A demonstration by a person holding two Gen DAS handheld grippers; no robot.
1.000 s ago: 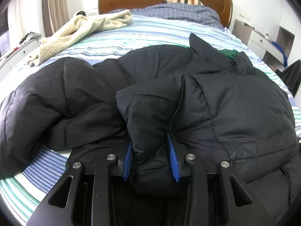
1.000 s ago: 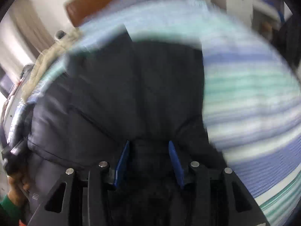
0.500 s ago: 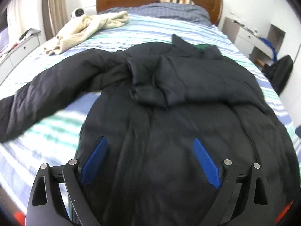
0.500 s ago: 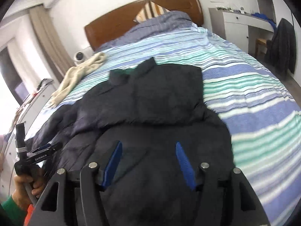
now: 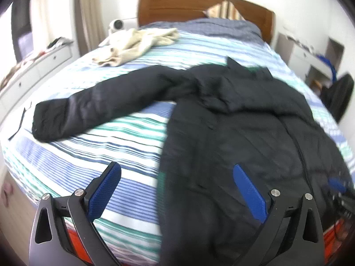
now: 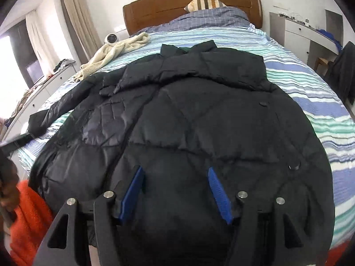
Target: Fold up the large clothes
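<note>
A bed (image 6: 310,93) with striped blue, green and white sheets has a wooden headboard (image 6: 190,2). A cream fleece blanket (image 6: 115,51) lies crumpled near its head, a striped cushion (image 6: 205,0) leans against the headboard, white drawers (image 6: 295,33) beside it

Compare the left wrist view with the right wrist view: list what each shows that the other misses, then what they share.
Only the left wrist view shows the left gripper, jaws wide open, over the jacket's left edge and the striped bedsheet. It also shows the outstretched sleeve in full.

Only the right wrist view shows the right gripper, open above the jacket's lower part, the folded-in sleeve across the chest, and an orange garment at the lower left.

Both show the black padded jacket, the cream blanket, the wooden headboard and the striped pillow.
</note>
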